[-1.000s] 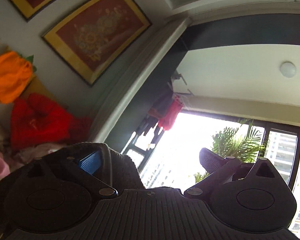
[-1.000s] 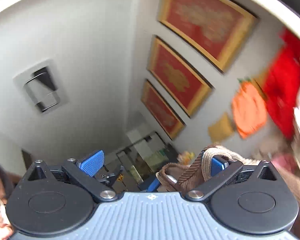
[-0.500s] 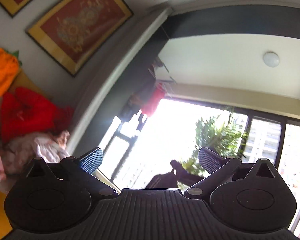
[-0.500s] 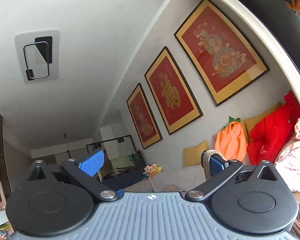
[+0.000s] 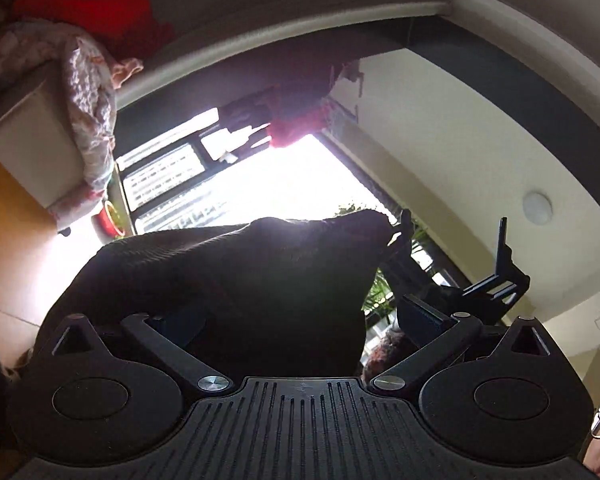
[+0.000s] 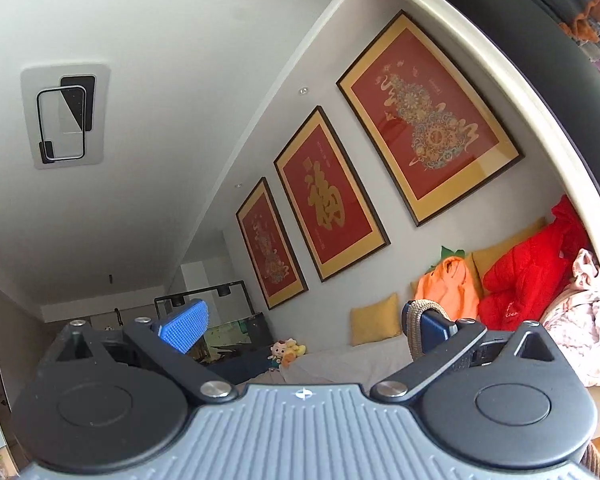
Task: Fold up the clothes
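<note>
My left gripper [image 5: 296, 320] points up toward the bright window [image 5: 260, 176]. Its fingers [image 5: 424, 316] stand wide apart, and a dark knitted garment [image 5: 236, 280] is draped over the left one and fills the gap between them; I cannot tell if anything is clamped. The other gripper [image 5: 480, 276] shows just beyond the cloth. My right gripper [image 6: 308, 328] faces the wall with three framed pictures [image 6: 428, 120]. Its fingers [image 6: 184, 326] are wide too, with a brown ribbed edge of cloth [image 6: 414, 328] hooked over the right one, not pinched.
</note>
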The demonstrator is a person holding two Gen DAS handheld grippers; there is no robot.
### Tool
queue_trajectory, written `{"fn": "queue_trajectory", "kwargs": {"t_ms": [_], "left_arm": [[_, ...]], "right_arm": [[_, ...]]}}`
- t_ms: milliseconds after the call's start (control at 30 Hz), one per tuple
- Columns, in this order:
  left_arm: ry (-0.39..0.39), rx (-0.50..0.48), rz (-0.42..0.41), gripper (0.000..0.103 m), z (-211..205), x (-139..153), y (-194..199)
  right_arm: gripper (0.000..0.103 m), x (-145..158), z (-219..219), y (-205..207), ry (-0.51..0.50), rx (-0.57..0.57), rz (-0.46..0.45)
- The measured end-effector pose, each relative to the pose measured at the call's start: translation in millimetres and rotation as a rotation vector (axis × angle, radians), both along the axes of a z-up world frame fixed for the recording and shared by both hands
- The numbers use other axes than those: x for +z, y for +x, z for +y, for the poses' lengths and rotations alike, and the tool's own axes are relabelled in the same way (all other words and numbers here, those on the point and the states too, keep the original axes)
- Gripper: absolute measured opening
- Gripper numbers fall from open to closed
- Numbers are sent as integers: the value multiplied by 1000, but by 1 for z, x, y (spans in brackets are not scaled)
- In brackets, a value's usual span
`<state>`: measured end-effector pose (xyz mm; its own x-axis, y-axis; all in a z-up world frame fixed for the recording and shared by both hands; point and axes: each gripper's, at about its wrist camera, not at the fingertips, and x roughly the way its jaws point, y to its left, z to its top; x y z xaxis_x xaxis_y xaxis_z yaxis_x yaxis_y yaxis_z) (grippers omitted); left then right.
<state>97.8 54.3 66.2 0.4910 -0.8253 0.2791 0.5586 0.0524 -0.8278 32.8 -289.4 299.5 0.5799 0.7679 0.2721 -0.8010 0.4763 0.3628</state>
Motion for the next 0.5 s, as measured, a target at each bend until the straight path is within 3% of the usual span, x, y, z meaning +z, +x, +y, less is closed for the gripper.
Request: {"fn": "queue_trajectory", "kwargs": {"t_ms": [200, 400, 500], "left_arm": [[-33, 30, -29, 103, -8, 8, 14], [-65, 126, -190, 103, 7, 59, 8], [-71, 218, -290, 103, 27, 94, -16]], "right_arm": [[103, 5, 8, -9, -7, 46, -29], [103, 2, 14, -19, -41, 101, -68], [103, -3, 8, -30, -73, 75, -109]]}}
